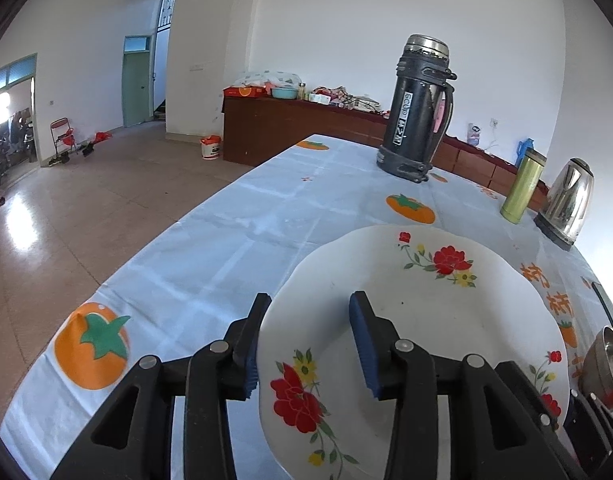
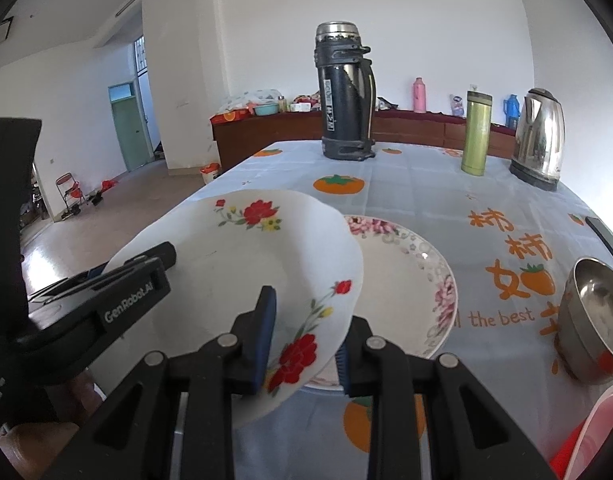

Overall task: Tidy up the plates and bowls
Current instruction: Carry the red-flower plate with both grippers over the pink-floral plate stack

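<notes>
Both claws (wide) astride plate

Bright, even daylight in both views, walls nearly washed out. Strong glare blazes off the tiled floor at far left, light pouring in through the open doorway there. A white highlight blows out the right edge beside the steel kettle, which shows crisp reflections. Shadows on the tabletop are soft and faint. Heavy fisheye bending curves the edges, black vignette in every corner; focus sharp throughout
</notes>
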